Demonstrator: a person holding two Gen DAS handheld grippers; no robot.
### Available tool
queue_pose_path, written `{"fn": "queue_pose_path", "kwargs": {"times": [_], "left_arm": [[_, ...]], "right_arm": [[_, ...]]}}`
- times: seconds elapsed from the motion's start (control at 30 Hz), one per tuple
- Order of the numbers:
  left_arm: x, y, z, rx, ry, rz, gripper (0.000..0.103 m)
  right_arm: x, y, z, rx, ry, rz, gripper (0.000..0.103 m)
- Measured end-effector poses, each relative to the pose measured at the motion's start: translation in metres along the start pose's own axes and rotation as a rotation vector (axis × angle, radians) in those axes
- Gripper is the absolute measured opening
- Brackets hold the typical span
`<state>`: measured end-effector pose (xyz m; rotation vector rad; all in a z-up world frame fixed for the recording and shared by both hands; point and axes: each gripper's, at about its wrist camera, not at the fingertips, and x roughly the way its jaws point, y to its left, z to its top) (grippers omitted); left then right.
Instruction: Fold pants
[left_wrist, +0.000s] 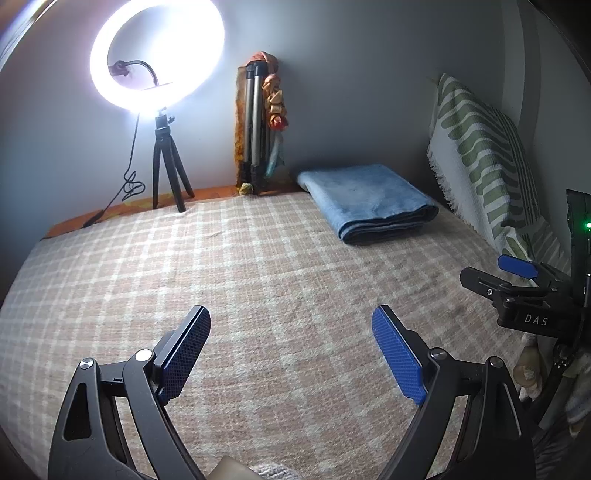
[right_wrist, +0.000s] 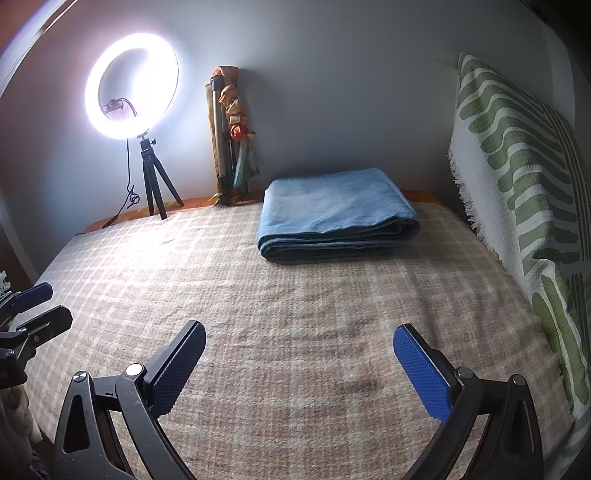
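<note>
The pants (right_wrist: 338, 212) lie folded at the far end of the bed (right_wrist: 295, 314), so the left gripper (left_wrist: 291, 354) and right gripper (right_wrist: 299, 369) hover near, wide open and empty, apparently finished.

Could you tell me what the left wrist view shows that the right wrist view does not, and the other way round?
Only the left wrist view shows the left gripper head-on, jaws wide apart with nothing between them, with the right gripper edging in from the right.

Only the right wrist view shows the right gripper head-on, also open and holding nothing.

Both show the folded pants lying on the checked blanket, the lit ring light, a folded tripod against the wall and the green-patterned cushion.
</note>
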<state>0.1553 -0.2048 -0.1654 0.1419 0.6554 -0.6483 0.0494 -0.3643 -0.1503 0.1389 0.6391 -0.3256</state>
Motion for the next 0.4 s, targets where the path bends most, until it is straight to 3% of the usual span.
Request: {"fn": "queue_pose_path", "kwargs": {"times": [0.4], "left_arm": [[-0.0076, -0.0038, 0.0013, 0.015, -0.042, -0.004, 0.089]], "right_arm": [[0.0022, 0.0024, 0.0012, -0.007, 0.001, 0.004, 0.103]]}}
